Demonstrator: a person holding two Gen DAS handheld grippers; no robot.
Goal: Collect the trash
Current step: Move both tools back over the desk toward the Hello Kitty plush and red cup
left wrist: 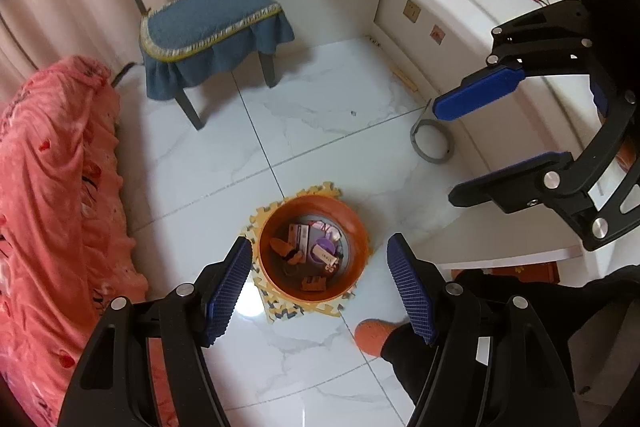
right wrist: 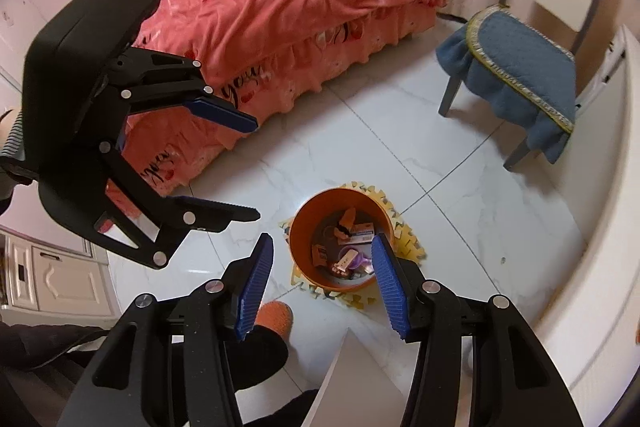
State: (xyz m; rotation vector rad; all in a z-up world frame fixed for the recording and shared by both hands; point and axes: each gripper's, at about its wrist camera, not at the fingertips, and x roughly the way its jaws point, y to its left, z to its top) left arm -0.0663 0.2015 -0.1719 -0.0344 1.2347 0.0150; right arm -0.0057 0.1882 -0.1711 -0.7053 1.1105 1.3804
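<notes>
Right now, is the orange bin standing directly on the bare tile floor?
No, the orange bin stands on a yellow foam puzzle mat that lies on the white tile floor.

Empty left tongs (left wrist: 320, 259) above orange bin (left wrist: 352, 227).

"you" in black script on the bedspread (right wrist: 256, 75).

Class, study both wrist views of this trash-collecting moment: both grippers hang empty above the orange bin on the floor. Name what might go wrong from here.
1. The orange bin stands on a loose foam mat on glossy tile; a bump could likely slide or tip it and spill the trash.
2. The person's orange slipper is close to the mat and might kick it.
3. The left gripper and right gripper hover near each other and may collide.
</notes>
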